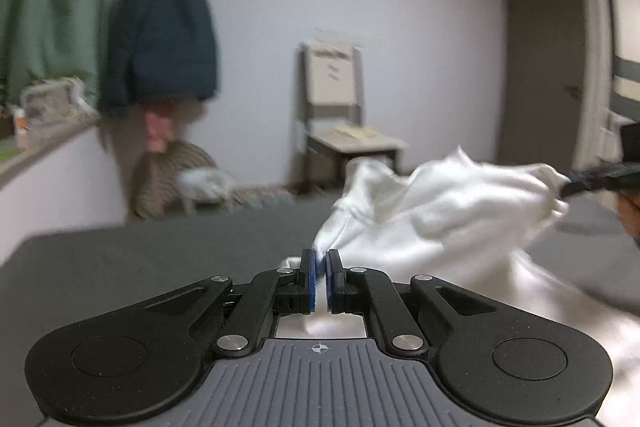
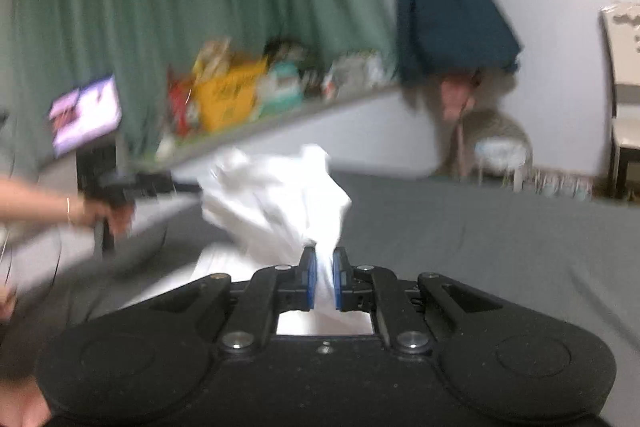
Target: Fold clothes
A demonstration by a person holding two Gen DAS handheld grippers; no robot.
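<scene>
green curtain [image 2: 180,27] | dark jacket [image 1: 164,27] (hanging on wall) | chair [image 1: 340,119] | cluttered shelf [image 2: 248,95]

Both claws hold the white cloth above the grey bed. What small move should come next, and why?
Probably draw the two claws apart to stretch the white cloth flat. The left claw and the right claw each pinch an edge, yet the cloth hangs bunched between them above the grey bed.

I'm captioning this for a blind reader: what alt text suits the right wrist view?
The right gripper pinches a white garment lifted above a grey bed. At left, a hand holds the left gripper on the cloth's far edge. The picture is blurred.
</scene>
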